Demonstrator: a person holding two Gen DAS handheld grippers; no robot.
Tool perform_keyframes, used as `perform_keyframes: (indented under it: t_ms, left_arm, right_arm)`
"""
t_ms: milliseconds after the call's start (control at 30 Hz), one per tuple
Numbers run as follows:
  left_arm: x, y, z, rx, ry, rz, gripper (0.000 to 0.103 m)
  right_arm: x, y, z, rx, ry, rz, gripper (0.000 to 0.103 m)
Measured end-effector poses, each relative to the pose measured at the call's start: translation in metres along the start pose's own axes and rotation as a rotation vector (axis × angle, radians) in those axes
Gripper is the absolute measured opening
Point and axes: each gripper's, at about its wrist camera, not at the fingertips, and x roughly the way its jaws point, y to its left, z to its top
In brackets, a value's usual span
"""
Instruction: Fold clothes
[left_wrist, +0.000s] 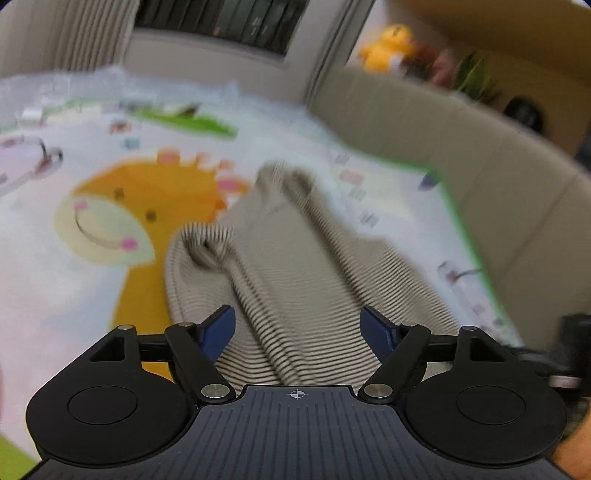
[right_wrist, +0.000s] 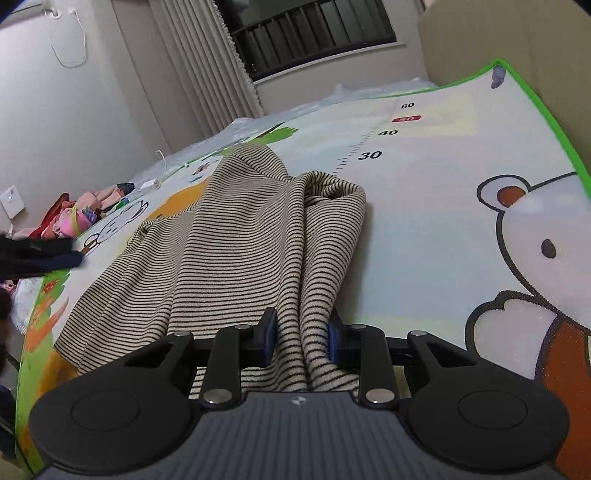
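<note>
A beige garment with thin dark stripes (left_wrist: 303, 251) lies crumpled on a cartoon-printed play mat (left_wrist: 55, 280). My left gripper (left_wrist: 297, 325) hovers over the garment's near end. It is open, with its blue pads wide apart and a fold of cloth running between them untouched. In the right wrist view the same garment (right_wrist: 240, 236) stretches away across the mat (right_wrist: 424, 221). My right gripper (right_wrist: 301, 332) is shut on a bunched fold at its near edge, with both pads pressing the cloth. A dark blurred shape at the left edge (right_wrist: 37, 254) looks like the other gripper.
A pile of colourful clothes (right_wrist: 74, 218) lies beyond the mat's far left, beside a white cable (right_wrist: 147, 184). A beige padded wall (left_wrist: 480, 166) borders the mat's green edge. A yellow plush toy (left_wrist: 388, 48) sits above it. Curtains and a dark window stand behind.
</note>
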Motion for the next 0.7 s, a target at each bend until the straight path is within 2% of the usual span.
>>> perform_keyframes:
  t_ms: [67, 133, 167, 200, 300, 367, 433, 467, 533, 567, 600, 700]
  left_arm:
    - [0.032, 0.009, 0.003, -0.054, 0.061, 0.021, 0.076]
    - [0.048, 0.01, 0.008, -0.075, 0.065, 0.01, 0.075]
    - [0.05, 0.007, 0.011, -0.062, 0.059, -0.015, 0.064]
    - [0.052, 0.004, 0.015, -0.053, 0.058, -0.06, 0.06]
    - [0.054, 0.0, 0.025, -0.032, 0.046, -0.159, 0.053]
    - [0.055, 0.001, 0.036, -0.05, 0.028, -0.206, 0.035]
    - [0.052, 0.009, 0.053, -0.103, -0.026, -0.245, 0.023]
    - [0.048, 0.015, 0.062, -0.131, -0.065, -0.26, 0.023]
    - [0.031, 0.03, 0.083, -0.172, -0.186, -0.248, 0.023]
    - [0.021, 0.041, 0.092, -0.189, -0.255, -0.22, 0.023]
    - [0.013, 0.057, 0.096, -0.219, -0.29, -0.182, 0.023]
    - [-0.011, 0.104, 0.108, -0.31, -0.386, -0.072, 0.023]
  right_arm:
    - [-0.002, 0.0, 0.0, -0.007, 0.002, -0.002, 0.026]
    - [-0.003, 0.0, 0.0, -0.007, 0.004, -0.001, 0.026]
    - [-0.004, -0.001, 0.0, -0.003, 0.006, 0.001, 0.026]
    - [-0.006, -0.003, 0.004, 0.02, 0.009, 0.003, 0.026]
    - [-0.022, 0.0, 0.026, 0.026, -0.071, -0.031, 0.028]
    - [-0.031, 0.006, 0.049, -0.001, -0.145, -0.04, 0.029]
    - [-0.032, 0.016, 0.07, -0.046, -0.199, -0.041, 0.035]
    - [-0.026, 0.021, 0.076, -0.071, -0.205, -0.042, 0.038]
    - [0.0, 0.031, 0.084, -0.098, -0.171, -0.034, 0.039]
    - [0.016, 0.035, 0.081, -0.115, -0.14, -0.031, 0.039]
    - [0.032, 0.039, 0.079, -0.131, -0.108, -0.029, 0.039]
    - [0.076, 0.044, 0.058, -0.183, 0.006, -0.107, 0.039]
